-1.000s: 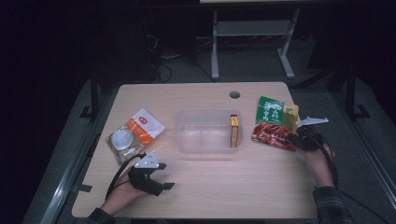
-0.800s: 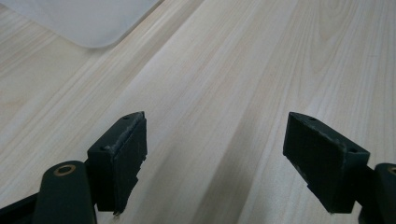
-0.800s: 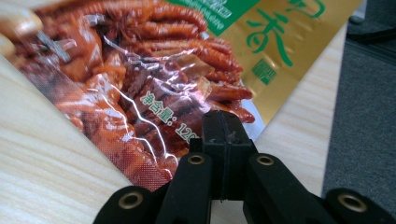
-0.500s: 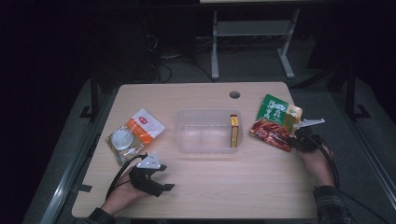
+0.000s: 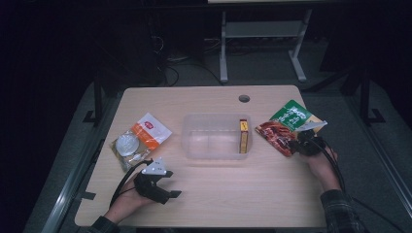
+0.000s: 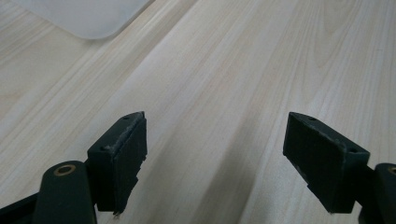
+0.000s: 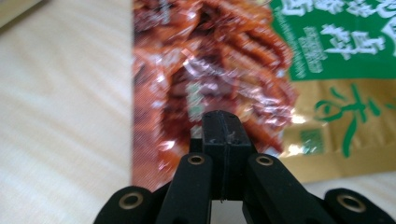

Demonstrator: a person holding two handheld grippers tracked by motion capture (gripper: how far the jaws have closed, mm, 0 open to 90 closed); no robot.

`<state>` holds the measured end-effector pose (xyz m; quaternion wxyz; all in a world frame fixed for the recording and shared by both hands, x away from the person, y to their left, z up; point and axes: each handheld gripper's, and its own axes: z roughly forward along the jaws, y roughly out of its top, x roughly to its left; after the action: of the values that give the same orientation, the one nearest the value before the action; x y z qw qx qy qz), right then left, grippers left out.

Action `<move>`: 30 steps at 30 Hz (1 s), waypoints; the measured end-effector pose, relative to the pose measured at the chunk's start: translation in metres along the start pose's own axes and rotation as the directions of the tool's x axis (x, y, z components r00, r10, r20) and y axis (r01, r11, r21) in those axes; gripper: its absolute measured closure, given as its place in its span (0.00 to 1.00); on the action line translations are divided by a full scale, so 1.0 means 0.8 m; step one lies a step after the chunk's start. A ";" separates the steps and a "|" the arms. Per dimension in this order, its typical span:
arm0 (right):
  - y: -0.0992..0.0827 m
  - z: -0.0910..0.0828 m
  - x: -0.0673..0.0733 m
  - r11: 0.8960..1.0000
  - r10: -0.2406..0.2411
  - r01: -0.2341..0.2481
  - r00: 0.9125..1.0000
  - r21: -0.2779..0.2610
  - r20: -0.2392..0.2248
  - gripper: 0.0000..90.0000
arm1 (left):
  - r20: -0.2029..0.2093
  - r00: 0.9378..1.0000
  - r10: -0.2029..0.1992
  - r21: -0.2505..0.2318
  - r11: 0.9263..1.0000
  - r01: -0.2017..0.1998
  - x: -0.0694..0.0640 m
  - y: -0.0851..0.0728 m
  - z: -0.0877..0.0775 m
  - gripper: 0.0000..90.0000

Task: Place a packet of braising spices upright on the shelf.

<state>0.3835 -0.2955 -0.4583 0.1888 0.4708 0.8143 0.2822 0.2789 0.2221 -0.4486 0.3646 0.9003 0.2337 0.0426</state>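
High view: a light wooden table (image 5: 272,194) is seen with a clear plastic tray (image 5: 216,137) at its middle, and a narrow yellow box (image 5: 243,136) is stood on edge inside the tray against its right wall. At the table's right side, a red and green snack packet (image 5: 284,125) is laid flat, and the right gripper (image 5: 295,143) is held at the packet's near right edge, over its red part. In the right gripper view its jaws are seen pressed together with nothing between them, their tips just above the red foil (image 7: 196,79). At the lower left, the left gripper (image 5: 171,190) is rested on the table with its jaws spread wide over bare wood. An orange and white packet (image 5: 149,132) and a round clear lid (image 5: 127,144) are laid near the left edge.
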 end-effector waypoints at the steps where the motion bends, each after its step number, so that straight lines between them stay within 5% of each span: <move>1: 0.004 0.001 -0.002 1.000 0.000 0.000 1.000 -0.003 0.006 1.00 | 0.000 1.000 0.000 0.001 1.000 0.000 0.000 0.000 0.000 0.24; 8: 0.039 0.017 -0.013 1.000 -0.011 0.012 0.999 -0.018 0.051 1.00 | -0.003 1.000 -0.005 0.000 1.000 0.005 0.002 -0.001 0.000 0.24; 15: 0.047 0.043 -0.022 1.000 -0.006 0.006 1.000 0.007 0.020 1.00 | 0.002 1.000 -0.006 0.001 1.000 0.006 0.002 -0.002 0.000 0.24; 21: 0.049 0.044 -0.001 0.993 -0.108 0.108 0.994 0.046 0.001 1.00 | 0.015 1.000 0.000 0.018 1.000 0.000 0.000 -0.001 0.004 0.24; 30: 0.049 0.039 0.021 0.983 -0.166 0.170 0.984 0.069 -0.068 1.00 | 0.017 1.000 0.000 0.029 1.000 -0.001 0.000 -0.002 0.005 0.24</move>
<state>0.4191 -0.2565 -0.4585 0.1690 0.3981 0.8666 0.2489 0.2789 0.2206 -0.4525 0.3534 0.9059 0.2310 0.0316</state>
